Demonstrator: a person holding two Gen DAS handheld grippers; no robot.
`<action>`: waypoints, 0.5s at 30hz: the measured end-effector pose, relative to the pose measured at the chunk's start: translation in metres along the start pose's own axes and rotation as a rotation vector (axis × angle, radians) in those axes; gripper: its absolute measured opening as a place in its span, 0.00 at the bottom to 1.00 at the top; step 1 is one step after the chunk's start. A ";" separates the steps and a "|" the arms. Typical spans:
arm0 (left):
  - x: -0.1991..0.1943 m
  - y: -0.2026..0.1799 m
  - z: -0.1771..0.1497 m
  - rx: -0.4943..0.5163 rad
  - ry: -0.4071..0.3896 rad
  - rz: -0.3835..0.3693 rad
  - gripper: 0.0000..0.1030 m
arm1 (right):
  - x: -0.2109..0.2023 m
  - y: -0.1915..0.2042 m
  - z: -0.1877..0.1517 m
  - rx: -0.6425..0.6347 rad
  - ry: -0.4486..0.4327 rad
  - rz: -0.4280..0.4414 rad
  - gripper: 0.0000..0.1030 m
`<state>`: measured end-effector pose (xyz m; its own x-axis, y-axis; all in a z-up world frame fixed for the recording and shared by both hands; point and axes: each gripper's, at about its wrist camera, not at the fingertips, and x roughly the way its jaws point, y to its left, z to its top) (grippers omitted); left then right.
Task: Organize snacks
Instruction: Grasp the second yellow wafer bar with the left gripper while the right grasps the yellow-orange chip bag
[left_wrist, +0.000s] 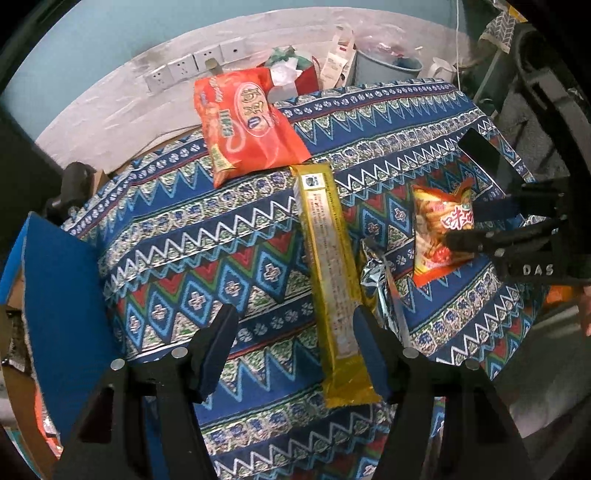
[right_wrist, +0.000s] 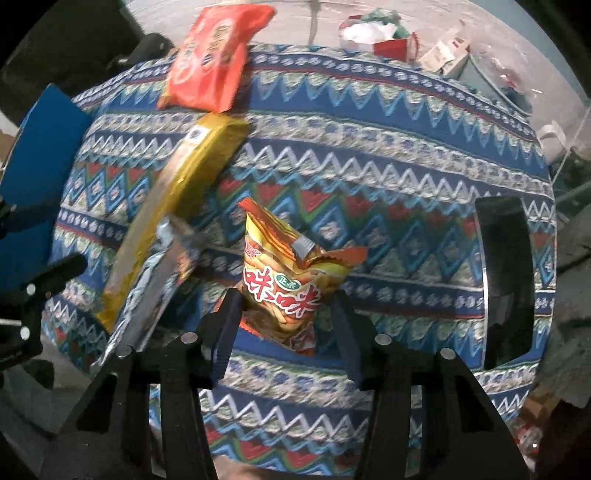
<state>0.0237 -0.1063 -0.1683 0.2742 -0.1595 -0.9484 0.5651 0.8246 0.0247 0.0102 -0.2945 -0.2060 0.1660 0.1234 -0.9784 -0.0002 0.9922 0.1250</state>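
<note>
Crowding the chip bag (right_wrist: 288, 291), gold packet (right_wrist: 177, 206), silver wrapper (right_wrist: 159, 291)

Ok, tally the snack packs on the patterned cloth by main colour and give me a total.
Orange-red: 1, the large flat packet at the far edge.
Gold: 1, the long pack.
Silver foil: 1, the crumpled wrapper beside the long pack.
Yellow-orange: 1, the small chip bag.
Total: 4

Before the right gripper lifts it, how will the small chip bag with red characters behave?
The chip bag looks puffy and crinkled, so it is probably light and will give under the pads. Its glossy film may slip. The top flap is torn open, so tilting could spill chips.
</note>
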 end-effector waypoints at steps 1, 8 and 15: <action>0.002 -0.001 0.000 -0.004 0.005 -0.004 0.66 | -0.001 -0.005 0.001 0.014 -0.002 0.013 0.48; 0.021 -0.013 0.002 0.018 0.049 -0.013 0.66 | 0.001 -0.025 0.003 0.074 -0.003 0.075 0.55; 0.042 -0.021 0.005 0.046 0.085 0.011 0.66 | 0.006 -0.023 -0.001 0.077 -0.003 0.097 0.55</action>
<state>0.0277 -0.1328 -0.2068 0.2147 -0.1023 -0.9713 0.5979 0.8001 0.0479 0.0101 -0.3168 -0.2147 0.1718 0.2188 -0.9605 0.0593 0.9709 0.2318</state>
